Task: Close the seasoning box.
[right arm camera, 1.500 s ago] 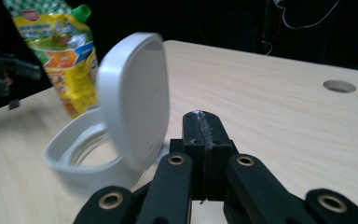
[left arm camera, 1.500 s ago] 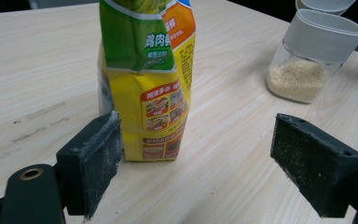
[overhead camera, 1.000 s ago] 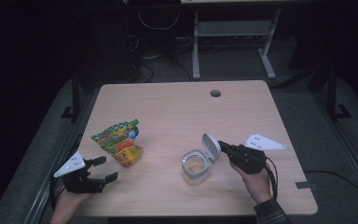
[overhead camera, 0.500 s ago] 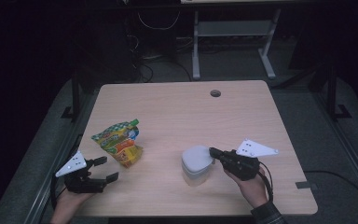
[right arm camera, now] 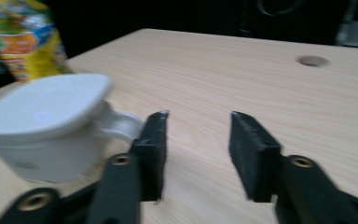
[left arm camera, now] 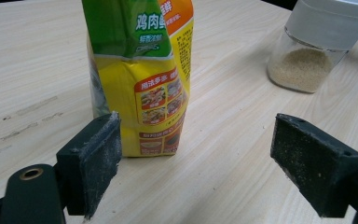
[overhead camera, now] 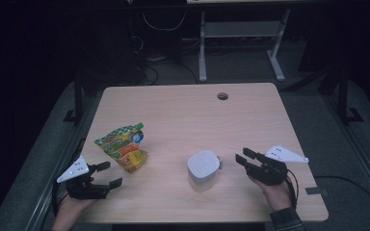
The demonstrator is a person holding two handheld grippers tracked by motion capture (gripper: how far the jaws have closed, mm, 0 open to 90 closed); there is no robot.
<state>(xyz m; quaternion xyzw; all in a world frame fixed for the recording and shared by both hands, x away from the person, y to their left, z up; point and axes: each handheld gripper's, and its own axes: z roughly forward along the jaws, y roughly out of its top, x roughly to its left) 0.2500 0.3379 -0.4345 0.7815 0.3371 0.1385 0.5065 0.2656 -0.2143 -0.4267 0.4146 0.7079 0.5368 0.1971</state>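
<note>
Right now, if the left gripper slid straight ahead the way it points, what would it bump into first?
Most likely the snack bag. It stands just ahead of the open left gripper, nearer one jaw. The jar sits farther off to the side.

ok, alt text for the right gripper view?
A white-lidded jar, lid closed, stands on a light wood table, just left of the open, empty right hand-held gripper. A yellow-green snack bag stands behind it, and a round hole marks the far tabletop.

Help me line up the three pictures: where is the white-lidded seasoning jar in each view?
High view: white-lidded seasoning jar, lower centre, left of the right gripper.
Left gripper view: upper right corner.
Right gripper view: left side.
Shared landmark: yellow-green snack bag, on the jar's far side from the right gripper.
</note>
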